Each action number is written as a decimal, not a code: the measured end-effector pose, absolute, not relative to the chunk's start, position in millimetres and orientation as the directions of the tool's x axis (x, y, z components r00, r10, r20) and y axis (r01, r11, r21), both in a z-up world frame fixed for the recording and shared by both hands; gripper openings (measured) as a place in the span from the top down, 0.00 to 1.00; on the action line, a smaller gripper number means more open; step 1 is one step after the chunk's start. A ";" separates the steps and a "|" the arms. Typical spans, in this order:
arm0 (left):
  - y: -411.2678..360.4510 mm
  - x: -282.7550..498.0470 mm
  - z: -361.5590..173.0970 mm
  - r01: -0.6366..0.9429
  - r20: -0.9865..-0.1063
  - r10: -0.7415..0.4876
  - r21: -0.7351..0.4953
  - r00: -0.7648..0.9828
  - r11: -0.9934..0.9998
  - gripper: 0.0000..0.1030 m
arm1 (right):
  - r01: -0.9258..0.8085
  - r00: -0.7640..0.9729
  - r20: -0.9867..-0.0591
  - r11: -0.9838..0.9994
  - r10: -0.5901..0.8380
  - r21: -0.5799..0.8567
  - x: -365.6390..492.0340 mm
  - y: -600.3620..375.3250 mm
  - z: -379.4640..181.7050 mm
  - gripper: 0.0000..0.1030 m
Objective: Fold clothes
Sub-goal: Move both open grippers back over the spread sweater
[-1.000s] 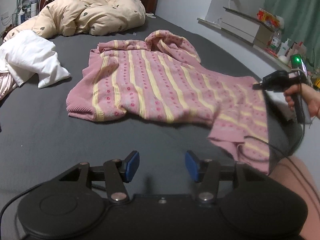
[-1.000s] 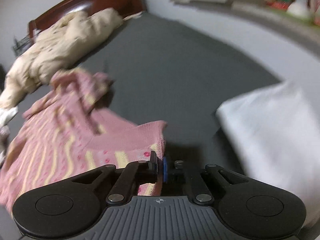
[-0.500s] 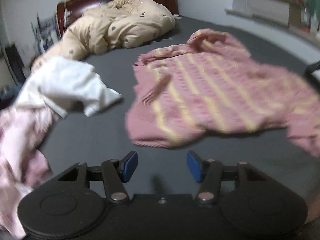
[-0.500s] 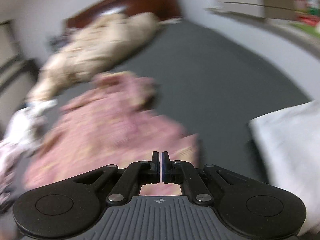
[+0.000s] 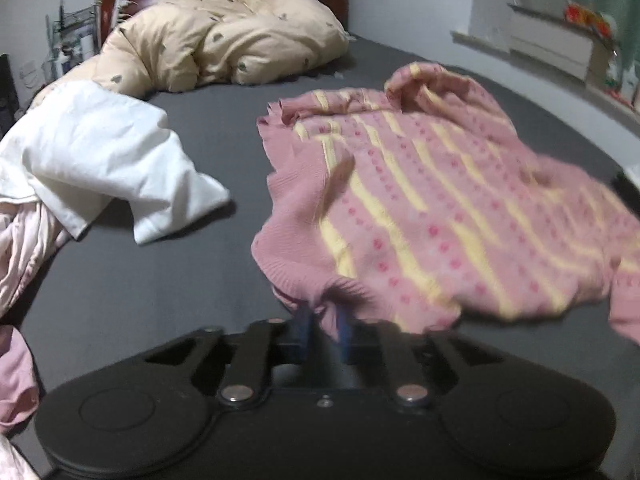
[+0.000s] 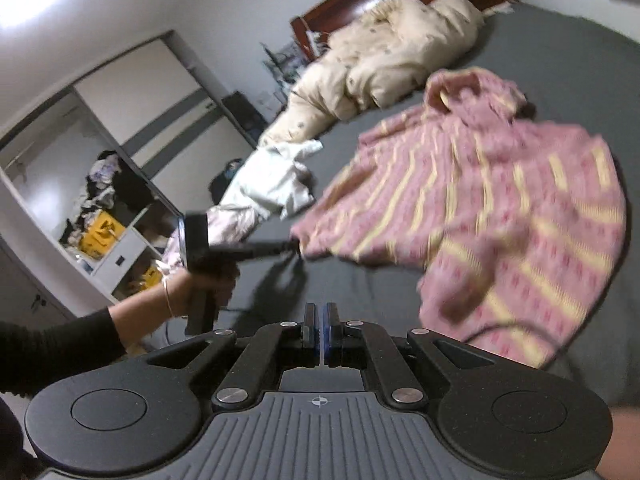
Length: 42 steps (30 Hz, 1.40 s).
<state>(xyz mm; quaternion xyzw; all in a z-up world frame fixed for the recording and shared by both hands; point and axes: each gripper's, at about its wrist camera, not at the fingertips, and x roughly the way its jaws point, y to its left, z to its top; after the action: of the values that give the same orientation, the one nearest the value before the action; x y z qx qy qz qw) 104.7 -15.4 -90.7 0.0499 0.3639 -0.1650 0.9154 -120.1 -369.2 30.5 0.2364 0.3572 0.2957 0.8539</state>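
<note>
On bed [image 5: 168,288], L gripper [image 5: 323,326] closing on pink sweater [image 5: 420,208] hem; R gripper [image 6: 321,320] pressed together, empty.

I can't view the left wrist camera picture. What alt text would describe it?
The left gripper is closing its blue fingers on the near edge of a pink and yellow striped sweater spread on a dark grey bed. A white cloth lies to the left, with a rumpled beige duvet by the headboard.

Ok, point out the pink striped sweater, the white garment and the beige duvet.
pink striped sweater [image 5: 420,216]: left wrist view, middle of its body.
white garment [image 5: 100,152]: left wrist view, its broad upper fold.
beige duvet [image 5: 224,40]: left wrist view, top of the heap.
</note>
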 end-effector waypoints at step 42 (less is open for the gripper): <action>-0.4 120.8 -82.8 0.461 -0.748 -0.184 0.180 0.638 0.869 0.71 | -0.150 0.571 -0.530 0.714 0.628 0.684 -149.8 -342.6 0.4 0.98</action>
<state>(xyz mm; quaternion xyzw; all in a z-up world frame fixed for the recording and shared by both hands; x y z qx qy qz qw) 120.8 -0.4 -82.8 0.1802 0.3845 -0.1816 0.8869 -149.8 -342.6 0.4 0.2979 0.4005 0.2330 0.8346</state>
